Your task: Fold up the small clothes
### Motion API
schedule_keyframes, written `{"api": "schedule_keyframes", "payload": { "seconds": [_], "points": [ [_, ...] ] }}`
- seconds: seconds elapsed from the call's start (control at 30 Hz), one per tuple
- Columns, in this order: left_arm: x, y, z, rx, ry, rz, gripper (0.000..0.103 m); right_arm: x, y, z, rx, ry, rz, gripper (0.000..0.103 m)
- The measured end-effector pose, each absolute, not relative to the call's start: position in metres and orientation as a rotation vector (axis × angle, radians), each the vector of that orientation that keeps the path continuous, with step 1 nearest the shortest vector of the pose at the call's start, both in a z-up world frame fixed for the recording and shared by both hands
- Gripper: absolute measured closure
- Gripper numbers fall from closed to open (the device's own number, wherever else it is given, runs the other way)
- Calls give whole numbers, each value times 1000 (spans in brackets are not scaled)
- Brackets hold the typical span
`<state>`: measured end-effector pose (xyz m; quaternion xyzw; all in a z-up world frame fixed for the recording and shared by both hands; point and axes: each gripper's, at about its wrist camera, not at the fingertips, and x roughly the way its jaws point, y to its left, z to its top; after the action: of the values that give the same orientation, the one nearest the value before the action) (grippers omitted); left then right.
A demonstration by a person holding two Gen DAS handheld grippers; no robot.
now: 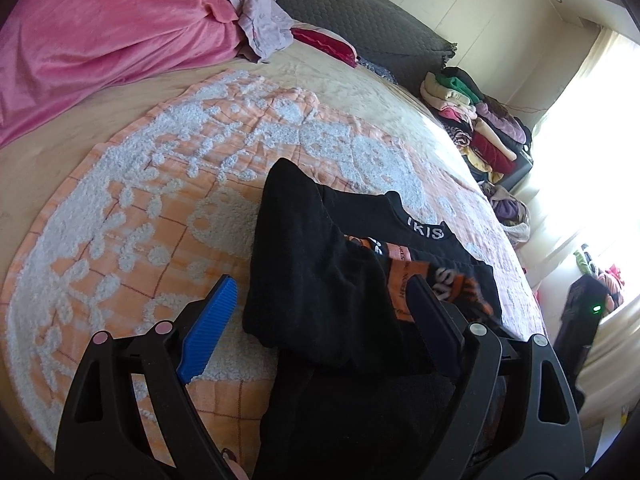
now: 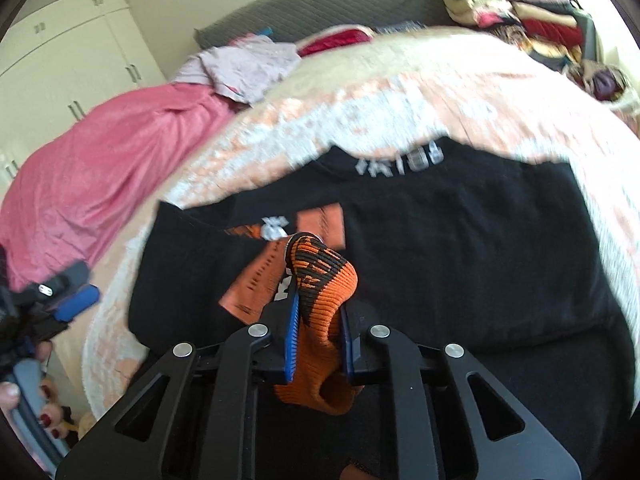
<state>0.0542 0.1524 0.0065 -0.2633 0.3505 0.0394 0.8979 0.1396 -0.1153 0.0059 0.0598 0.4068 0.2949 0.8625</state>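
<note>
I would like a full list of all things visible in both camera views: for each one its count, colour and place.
black top: one, black with orange and white print, partly folded on the blanket
orange cuff: one, orange and black knit, between the right jaws
blanket: one, orange and white, on the bed
pink cover: one, pink, far left of the bed
lilac garment: one, pale lilac, crumpled near the headboard
headboard: one, grey, quilted
clothes pile: one, mixed colours, beside the bed near the window
wardrobe: one, white, far left
left gripper: black with blue pads, open, over the top
right gripper: black with blue pads, shut on the cuff
</note>
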Motion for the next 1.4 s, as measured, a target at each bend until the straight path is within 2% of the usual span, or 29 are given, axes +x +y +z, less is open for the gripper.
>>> {"api": "schedule_keyframes", "payload": {
  "seconds": [0.2,0.4,0.8,1.4],
  "points": [
    [53,152,6,-552,725,79,24,148,-129,47,81,743,609,89],
    [53,149,6,-545,728,82,24,162,-159,57,62,701,532,89],
    [68,136,7,-495,745,70,24,172,-201,31,76,740,408,89],
    [128,79,-1,-374,813,-34,24,176,-209,9,77,802,368,88]
  ]
}}
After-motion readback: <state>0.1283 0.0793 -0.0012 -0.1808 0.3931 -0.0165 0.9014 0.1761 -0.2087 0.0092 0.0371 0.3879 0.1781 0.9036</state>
